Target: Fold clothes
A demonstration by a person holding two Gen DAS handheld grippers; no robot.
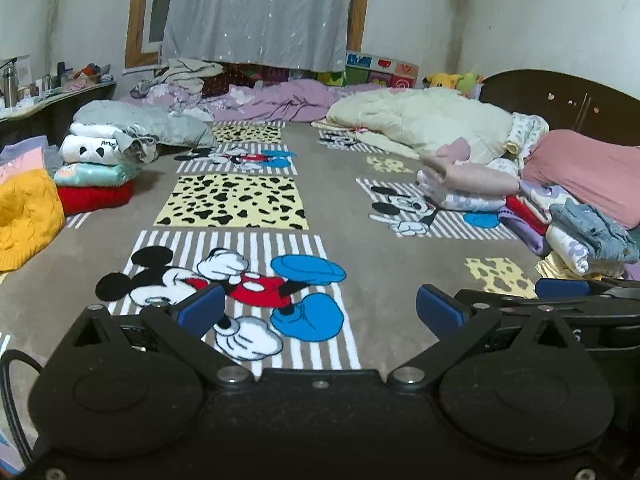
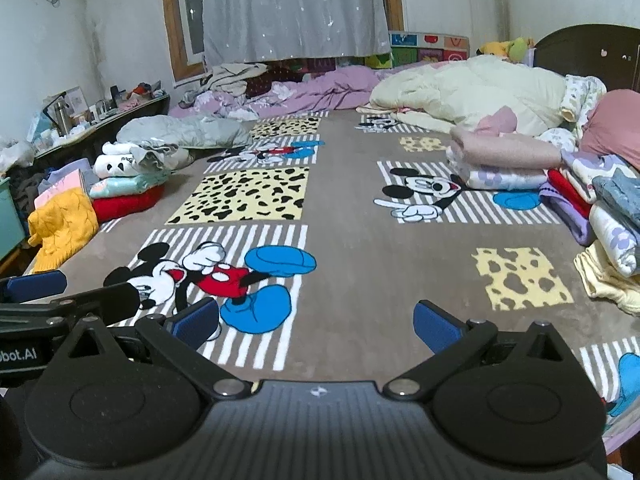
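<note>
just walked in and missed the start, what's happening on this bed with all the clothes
A person holds two handheld grippers over a cartoon-print blanket on a bed. Both the left gripper and the right gripper are open and empty, side by side above the bare middle of the blanket. Folded clothes sit in a stack on the left and stacks on the right. A yellow knit sweater lies unfolded at the left edge, not yet picked up.

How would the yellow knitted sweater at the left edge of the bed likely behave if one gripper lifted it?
The yellow knitted sweater lies crumpled, so it would probably droop limply. Its chunky cable knit suggests some weight and easy grip. It overhangs the bed edge, so a push might slide it off.
</note>
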